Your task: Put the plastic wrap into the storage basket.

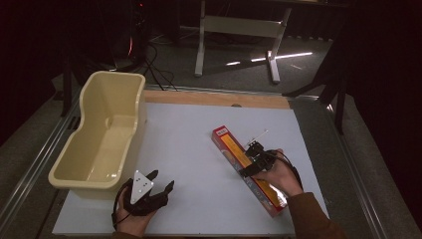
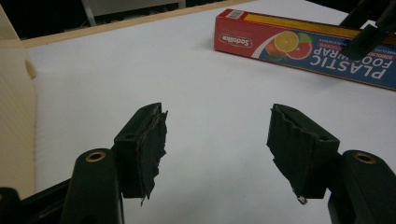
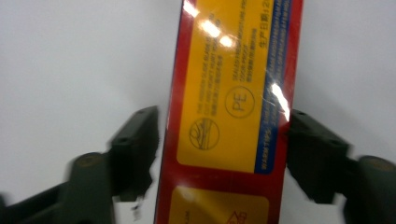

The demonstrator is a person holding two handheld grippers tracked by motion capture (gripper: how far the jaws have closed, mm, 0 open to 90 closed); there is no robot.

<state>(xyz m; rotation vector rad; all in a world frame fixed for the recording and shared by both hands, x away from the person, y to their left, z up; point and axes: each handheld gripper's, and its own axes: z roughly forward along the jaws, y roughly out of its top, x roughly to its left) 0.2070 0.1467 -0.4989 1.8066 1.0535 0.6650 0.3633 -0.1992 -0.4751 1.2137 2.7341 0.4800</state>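
We note a deep cream plastic tub (image 1: 102,137) at the left edge of the white tabletop (image 1: 189,149), standing upright, its opening facing up, its inside bare. A strip of pale wood (image 1: 214,98) runs along the table's far edge. Beyond it, on the dim grey floor, stands a white metal frame with splayed feet (image 1: 239,35). Black cables (image 1: 159,69) trail across the floor behind the tub.

A red box (image 1: 247,169) with yellow panels, a blue side and printed citrus fruit; cream tub (image 1: 102,132); white desk (image 1: 189,149)
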